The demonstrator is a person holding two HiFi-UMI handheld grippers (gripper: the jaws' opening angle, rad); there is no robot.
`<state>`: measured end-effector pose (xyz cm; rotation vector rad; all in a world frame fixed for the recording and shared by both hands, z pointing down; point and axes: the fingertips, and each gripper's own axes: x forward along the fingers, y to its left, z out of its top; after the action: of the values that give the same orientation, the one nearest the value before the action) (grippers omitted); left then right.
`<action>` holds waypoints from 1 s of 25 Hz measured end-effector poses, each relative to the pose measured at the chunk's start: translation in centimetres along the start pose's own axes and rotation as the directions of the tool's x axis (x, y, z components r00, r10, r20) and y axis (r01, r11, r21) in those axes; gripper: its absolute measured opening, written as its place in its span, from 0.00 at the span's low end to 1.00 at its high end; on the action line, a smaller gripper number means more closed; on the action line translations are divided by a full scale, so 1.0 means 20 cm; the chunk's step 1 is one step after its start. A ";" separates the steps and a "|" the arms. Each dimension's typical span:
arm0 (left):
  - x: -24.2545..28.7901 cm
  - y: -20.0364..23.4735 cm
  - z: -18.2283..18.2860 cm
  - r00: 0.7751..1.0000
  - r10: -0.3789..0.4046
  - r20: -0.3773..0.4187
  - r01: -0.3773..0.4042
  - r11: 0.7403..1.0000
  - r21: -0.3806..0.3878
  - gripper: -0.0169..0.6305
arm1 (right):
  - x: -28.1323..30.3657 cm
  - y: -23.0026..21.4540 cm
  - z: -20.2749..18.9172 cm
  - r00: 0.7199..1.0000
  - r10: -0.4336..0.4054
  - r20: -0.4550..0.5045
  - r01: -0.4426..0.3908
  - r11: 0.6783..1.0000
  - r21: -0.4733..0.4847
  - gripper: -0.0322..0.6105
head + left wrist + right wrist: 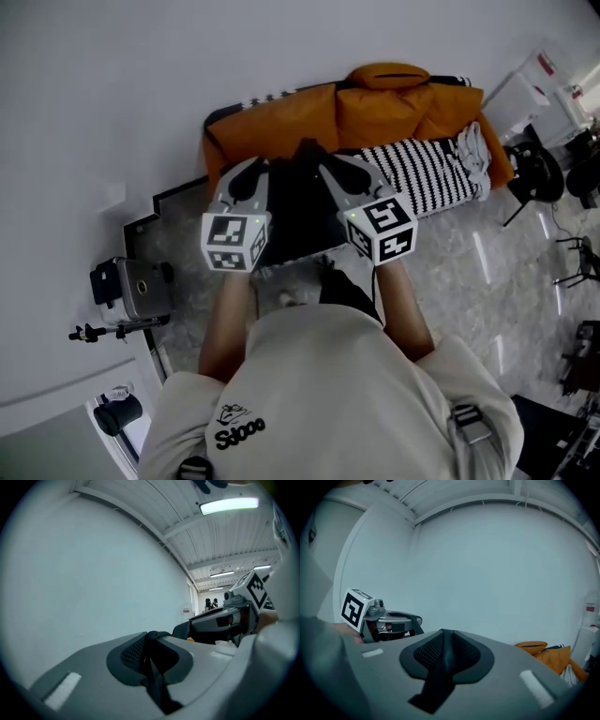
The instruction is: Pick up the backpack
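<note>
Head view: left gripper (pixel 261 169) and right gripper (pixel 325 169) each clamped on a strap of the black backpack (pixel 298 211)

At centre frame the backpack hangs as a dark mass between the two grippers. It is just ahead of the person's chest and below the orange sofa (pixel 375 112), which runs across the upper middle. The left marker cube (pixel 234 242) and right marker cube (pixel 382 230) face the camera, and a beige shirt (pixel 328 394) fills the bottom of the frame.

Left gripper view shows its jaws pressed together, with a thin black strap (pixel 157 686) pinched edge-on between the pads and running down to the lower centre. Right gripper view shows its jaws narrow – closed on a thicker mesh strap (pixel 440 667) that fills the gap and drops toward the lower left.

Right of the backpack in the head view, a black-and-white striped cloth (pixel 422 173) lies along the sofa, with a grey cloth (pixel 473 155) at its right end. Near the left edge a grey boxy device (pixel 136 286) stands by the white wall (pixel 94 94) – the pale marbled floor (pixel 469 272) spreads across the right side
</note>
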<state>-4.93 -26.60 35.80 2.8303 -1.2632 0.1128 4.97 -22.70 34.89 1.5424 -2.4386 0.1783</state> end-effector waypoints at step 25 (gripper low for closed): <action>-0.24 -0.29 0.46 0.987 -0.084 0.137 0.069 0.991 0.112 0.05 | -0.45 0.09 0.36 0.987 -0.027 0.157 0.036 0.998 -0.054 0.15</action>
<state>-3.34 -19.68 26.24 3.0230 -1.2052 -0.0241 6.09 -15.75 25.45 1.6262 -2.5107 -0.0184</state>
